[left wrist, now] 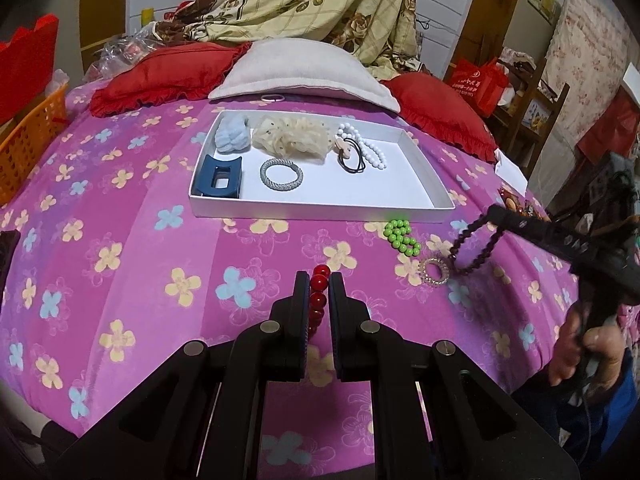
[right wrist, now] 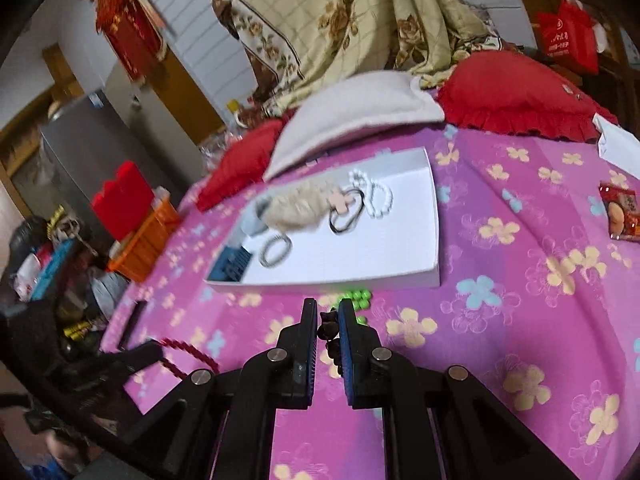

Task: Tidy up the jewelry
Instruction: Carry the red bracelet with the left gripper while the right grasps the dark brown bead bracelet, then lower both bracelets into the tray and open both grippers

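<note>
Jaws of both grippers are clamping beads: left gripper (left wrist: pixel 319 280) pinching a red bead bracelet (left wrist: pixel 318 300), right gripper (right wrist: pixel 327 312) lifting a dark beaded strand (left wrist: pixel 476 246) at three o'clock of the white tray (left wrist: pixel 320 211).

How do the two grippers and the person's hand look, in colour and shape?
Both the left gripper and the right gripper are black, with flat parallel fingers, angular linkage arms and silver round pivot pins. The bare right hand shows a blue sleeve.

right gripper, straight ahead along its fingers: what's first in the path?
Likely the green bead bracelet, lying on the bedspread just past the right gripper, which is shut on the dark bead bracelet. The white tray wall comes next. Depth is uncertain in fisheye.
</note>
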Available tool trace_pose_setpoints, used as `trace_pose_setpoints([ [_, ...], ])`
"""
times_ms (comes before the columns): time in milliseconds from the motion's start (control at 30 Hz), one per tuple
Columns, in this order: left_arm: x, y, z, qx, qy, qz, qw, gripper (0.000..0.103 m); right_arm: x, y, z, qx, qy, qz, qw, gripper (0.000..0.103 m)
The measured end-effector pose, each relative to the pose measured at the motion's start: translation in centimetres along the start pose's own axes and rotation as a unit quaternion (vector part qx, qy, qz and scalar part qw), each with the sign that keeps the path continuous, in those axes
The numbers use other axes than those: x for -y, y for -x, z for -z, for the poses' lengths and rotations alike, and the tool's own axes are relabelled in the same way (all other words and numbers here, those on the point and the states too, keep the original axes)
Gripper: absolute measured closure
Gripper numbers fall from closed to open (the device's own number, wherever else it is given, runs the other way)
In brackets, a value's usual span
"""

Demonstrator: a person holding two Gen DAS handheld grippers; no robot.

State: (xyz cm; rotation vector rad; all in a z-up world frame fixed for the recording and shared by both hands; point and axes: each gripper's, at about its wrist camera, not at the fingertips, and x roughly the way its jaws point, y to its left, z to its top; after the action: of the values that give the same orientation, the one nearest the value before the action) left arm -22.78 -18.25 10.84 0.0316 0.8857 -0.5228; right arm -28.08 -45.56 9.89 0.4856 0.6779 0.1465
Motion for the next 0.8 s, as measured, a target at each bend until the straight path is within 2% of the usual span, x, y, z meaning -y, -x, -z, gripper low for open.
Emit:
trace_pose_setpoints([
  [200,-0.2,0.7,-1.7,0.006,0.002,0.018,0.9998,0.095,-0.8,0.9,-1.8,0.016,0.003,-0.001,1.0,0.093],
  [433,-0.4,0.1,-5.8,0.006,0.002,0.04,0.9992,0.095,-1.9,-0.2,-4.1,0.017,0.015,0.0,1.0,0.093],
  [667,-0.1,-4.1,-10.1,-0.004,0.001,0.034,0.9994,0.095,-2.5,-4.4,-6.8,0.001,0.015,-0.002,1.0,0.093],
  [800,-0.7,-7.9,-11.8,-0.031,0.025,0.054,0.9977,0.095,-2.3,-7.8,-7.6,-0.017,0.008,0.003,1.0,0.093],
])
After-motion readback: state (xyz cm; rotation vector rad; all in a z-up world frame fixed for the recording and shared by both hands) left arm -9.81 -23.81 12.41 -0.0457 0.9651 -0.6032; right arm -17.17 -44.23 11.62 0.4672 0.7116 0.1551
